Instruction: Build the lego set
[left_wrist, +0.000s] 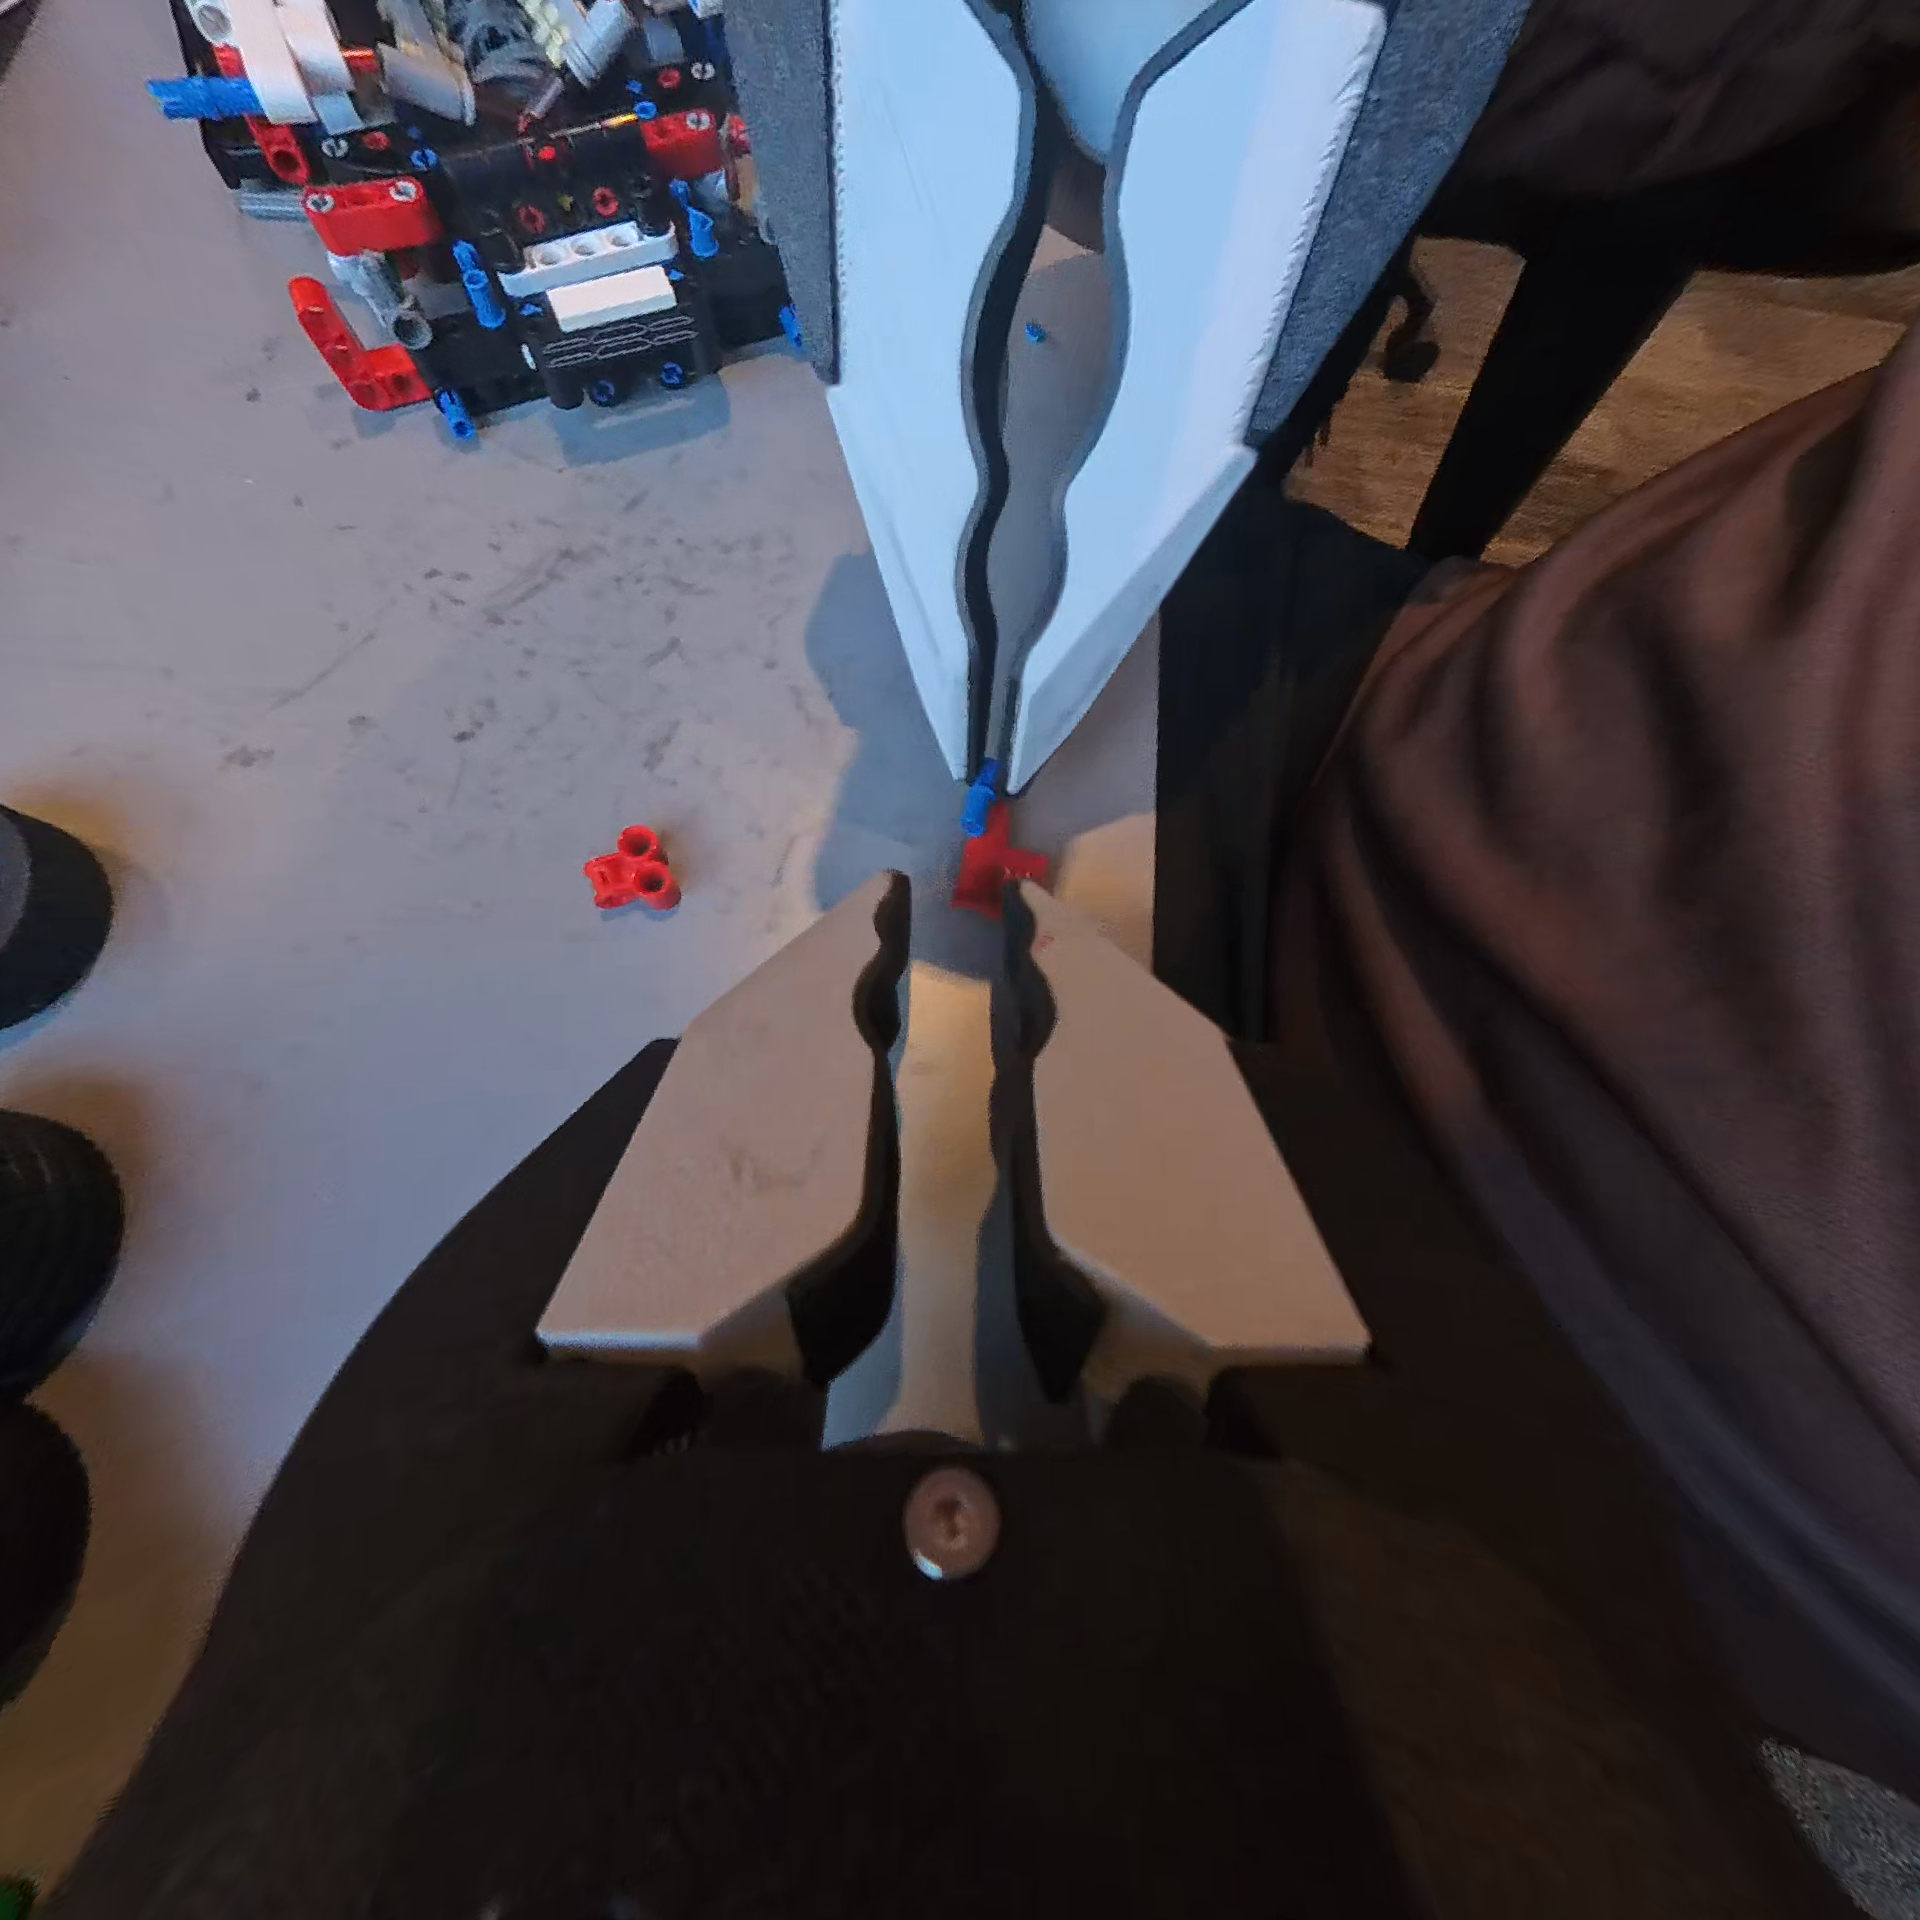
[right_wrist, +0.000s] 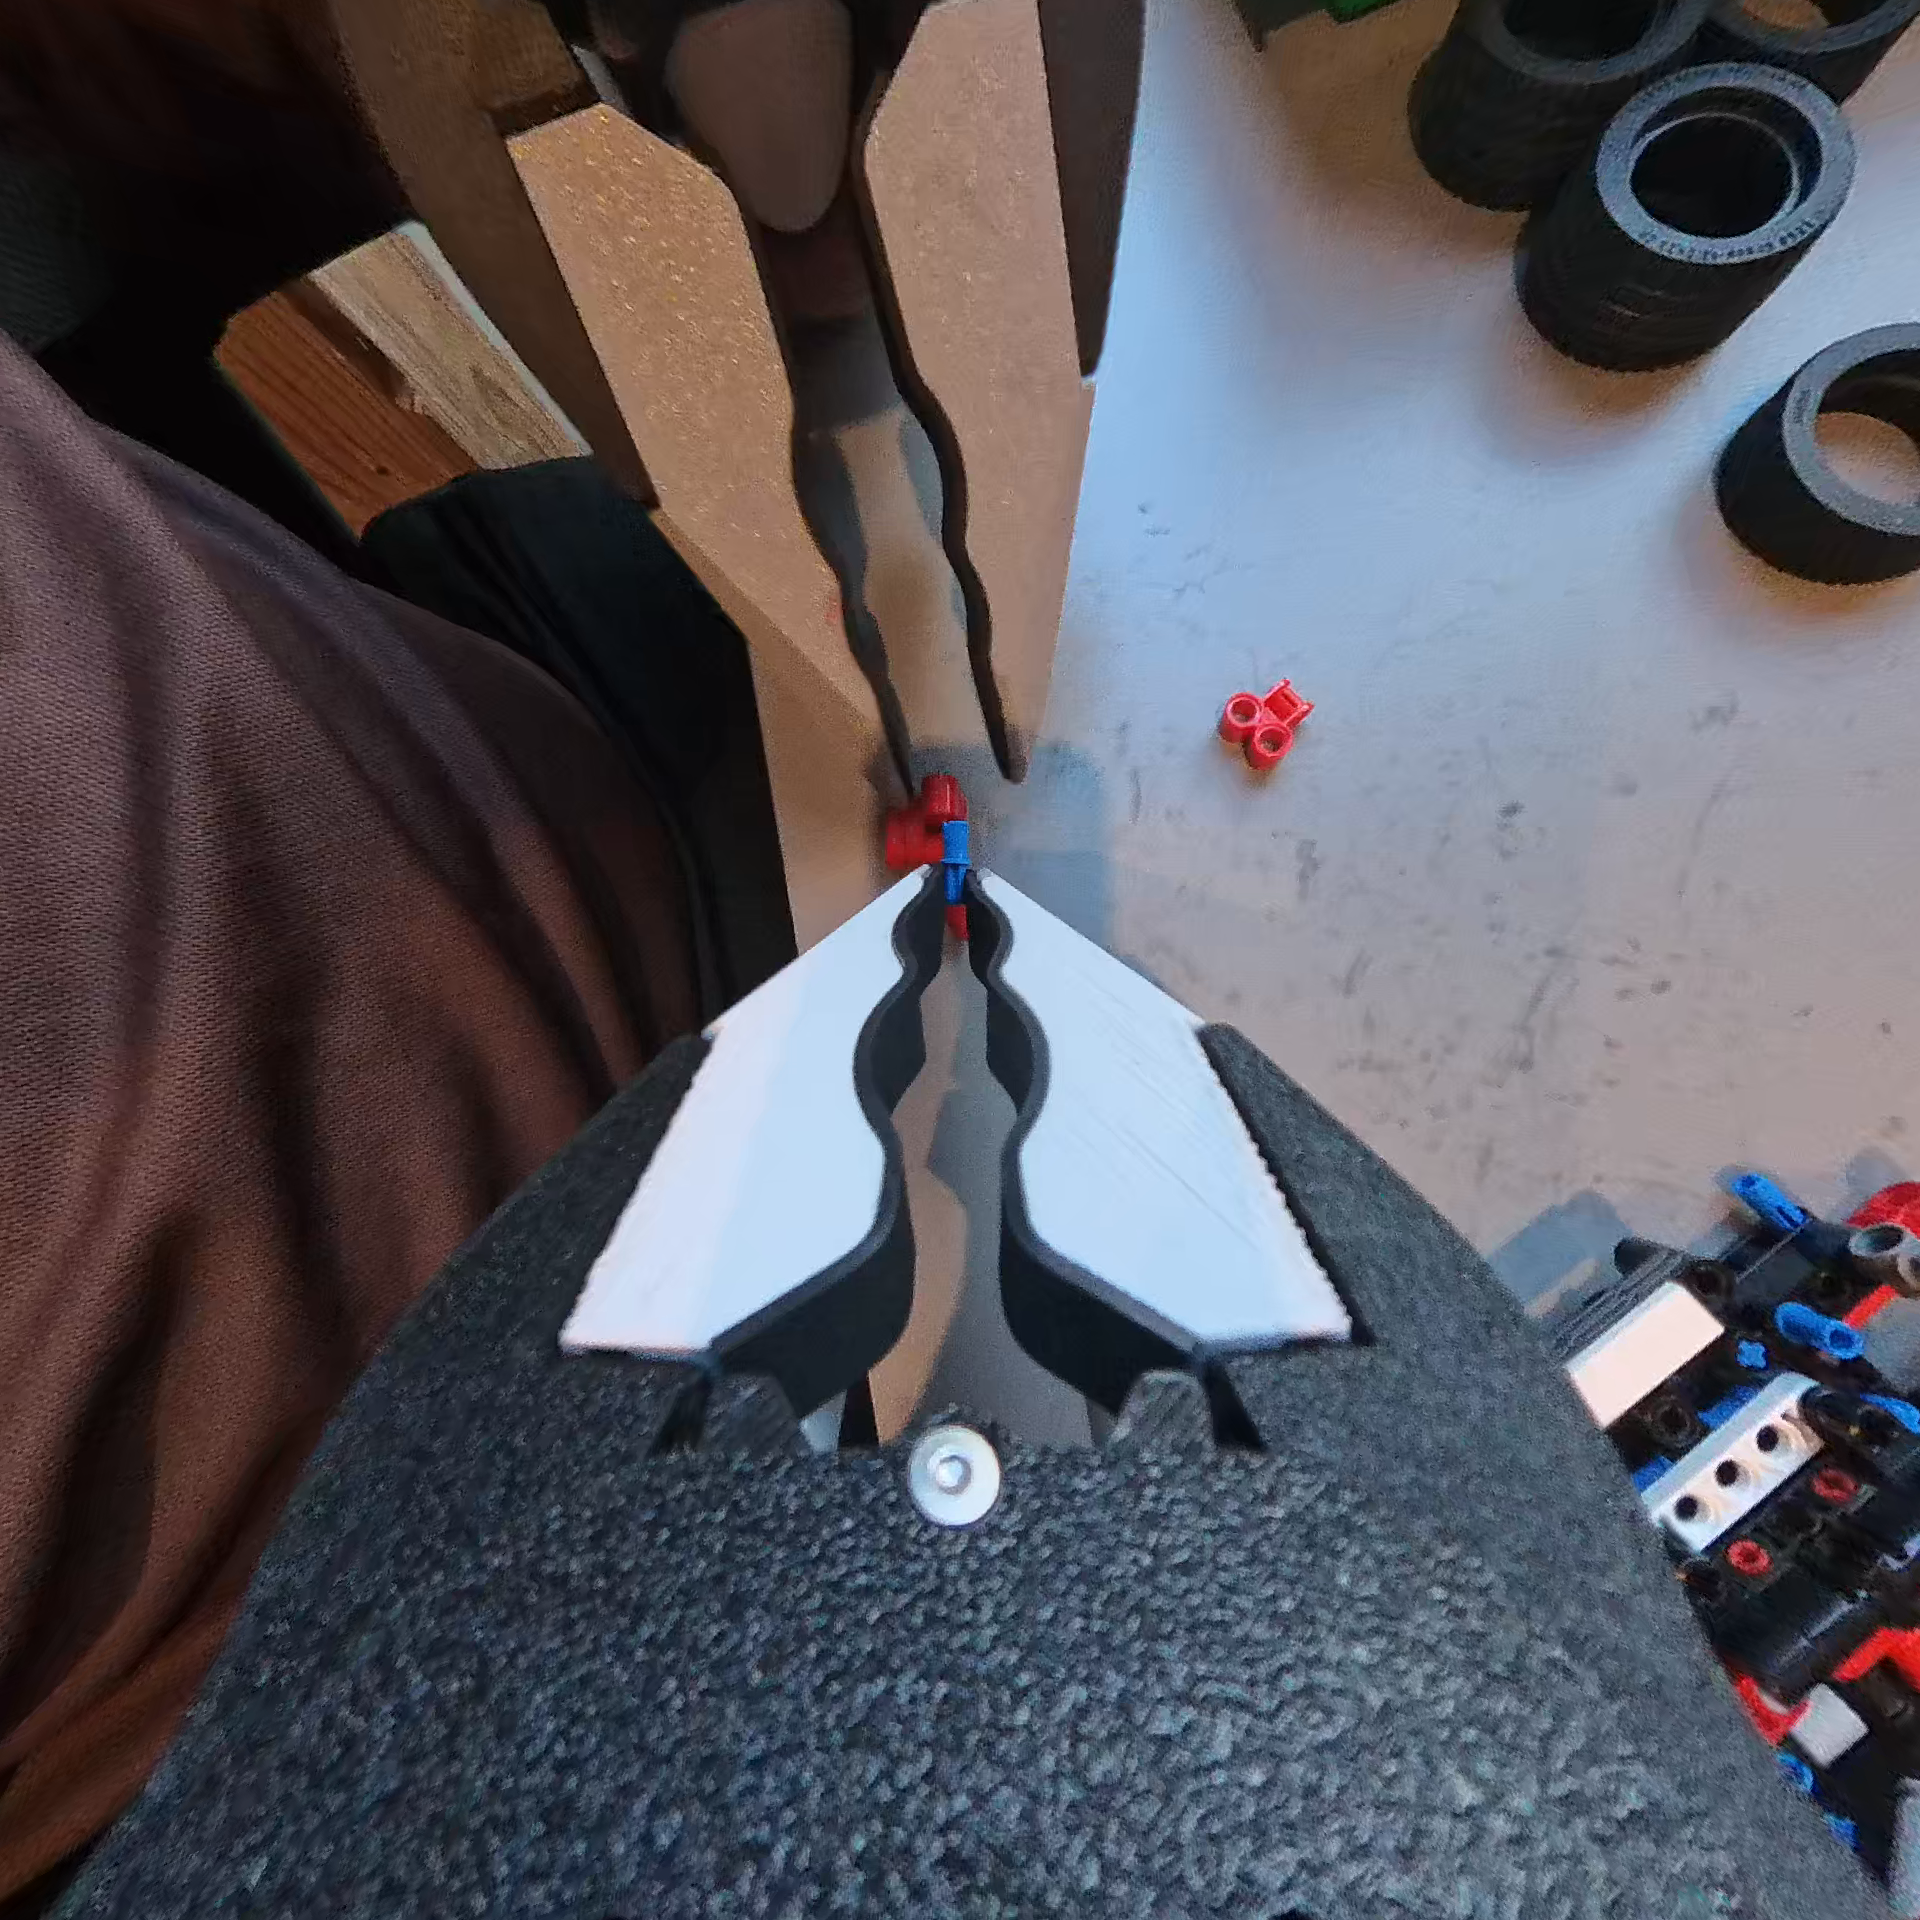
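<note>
Tip to tip: right gripper (right_wrist: 951, 883) pinches blue pin (right_wrist: 955, 844); left gripper (left_wrist: 956, 883), jaws parted, seemingly touches red connector (left_wrist: 987, 868).

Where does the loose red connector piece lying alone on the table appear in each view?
Left wrist view: loose red connector, left of centre, left of the gripper tips.
Right wrist view: same piece, right of centre, upper half.
Shared landmark: the blue pin where both grippers meet.

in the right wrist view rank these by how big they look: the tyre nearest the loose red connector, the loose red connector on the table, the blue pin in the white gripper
1. Black tyre, by far the largest, though cut off at the frame edge.
2. Loose red connector.
3. Blue pin, smallest; it is partly hidden between the right gripper fingertips, so its full size is unsure.
</note>
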